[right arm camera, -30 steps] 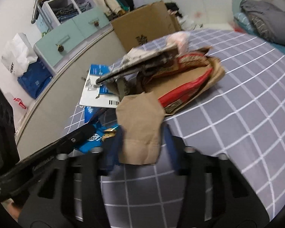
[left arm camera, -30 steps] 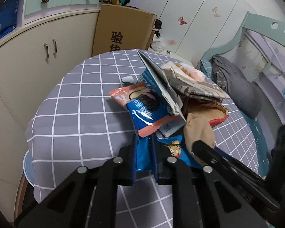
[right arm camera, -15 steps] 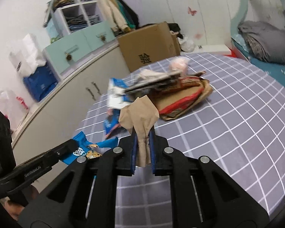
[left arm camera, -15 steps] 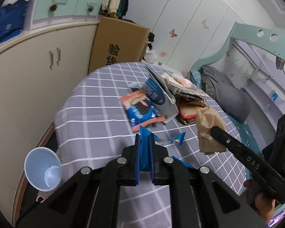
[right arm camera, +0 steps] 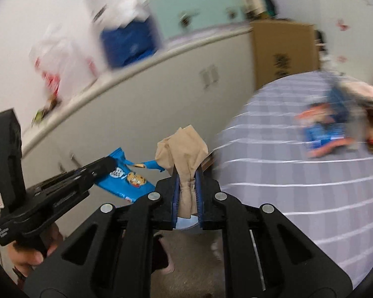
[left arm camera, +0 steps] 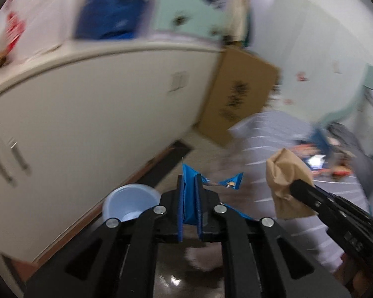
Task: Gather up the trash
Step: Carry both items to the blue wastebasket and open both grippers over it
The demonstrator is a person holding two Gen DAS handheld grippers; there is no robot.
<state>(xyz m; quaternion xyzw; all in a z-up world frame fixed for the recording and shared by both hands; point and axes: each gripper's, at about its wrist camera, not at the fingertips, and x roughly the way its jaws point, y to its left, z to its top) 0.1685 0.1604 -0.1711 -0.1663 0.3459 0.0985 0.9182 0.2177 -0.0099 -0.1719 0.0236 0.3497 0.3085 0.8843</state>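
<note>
Left gripper (left arm camera: 190, 207) pinched tight on the blue wrapper (left arm camera: 189, 198); right gripper (right arm camera: 187, 196) pinched tight on the brown bag (right arm camera: 184, 156). Both off the table (right arm camera: 298, 198), near the bin (left arm camera: 130, 204), probably. Best to hold firm, get right over the bin, then let go. Bag standing tall, top up; wrapper's long side slanting.

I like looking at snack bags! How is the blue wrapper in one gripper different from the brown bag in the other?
The blue wrapper is shiny with cartoon cookie pictures; the brown paper bag is plain and dull. The wrapper sticks out flat and torn-looking, while the bag is crumpled into a bunch. The left gripper pinches the wrapper; the right gripper pinches the bag. Both are trash, both held off the table.
</note>
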